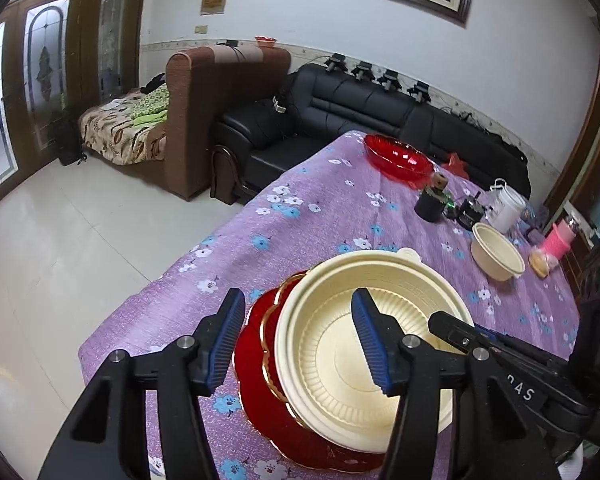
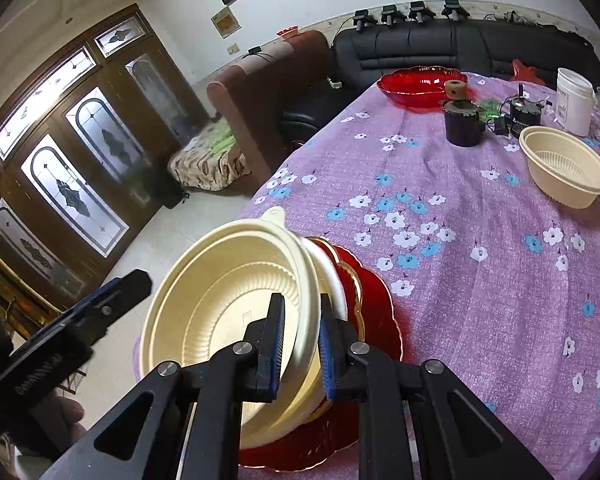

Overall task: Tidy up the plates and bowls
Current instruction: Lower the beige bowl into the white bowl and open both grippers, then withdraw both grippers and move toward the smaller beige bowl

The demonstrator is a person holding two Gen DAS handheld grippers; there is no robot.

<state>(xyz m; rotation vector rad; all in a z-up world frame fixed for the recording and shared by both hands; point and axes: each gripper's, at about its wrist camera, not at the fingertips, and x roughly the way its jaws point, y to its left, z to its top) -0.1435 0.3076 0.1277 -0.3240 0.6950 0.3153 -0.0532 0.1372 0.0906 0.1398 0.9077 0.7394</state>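
A cream plastic bowl [image 1: 340, 360] sits tilted on a stack of red gold-rimmed plates [image 1: 260, 400] near the table's front corner. My left gripper [image 1: 300, 340] is open and straddles the bowl's left rim, one finger outside over the plates and one inside the bowl; the pads do not press on it. My right gripper [image 2: 300, 344] is shut on the opposite rim of the cream bowl [image 2: 220, 300], above the red plates [image 2: 380, 308]. A second cream bowl [image 2: 564, 172] stands alone at the far right. A red glass bowl [image 2: 420, 84] sits at the table's far end.
A purple flowered cloth [image 2: 460, 280] covers the table. Behind the second bowl stand a black cylinder [image 2: 462, 128], a small black device [image 2: 524, 118] and a white jar [image 2: 574, 100]. A pink item [image 1: 556, 240] lies at the right edge. Sofas and tiled floor lie beyond.
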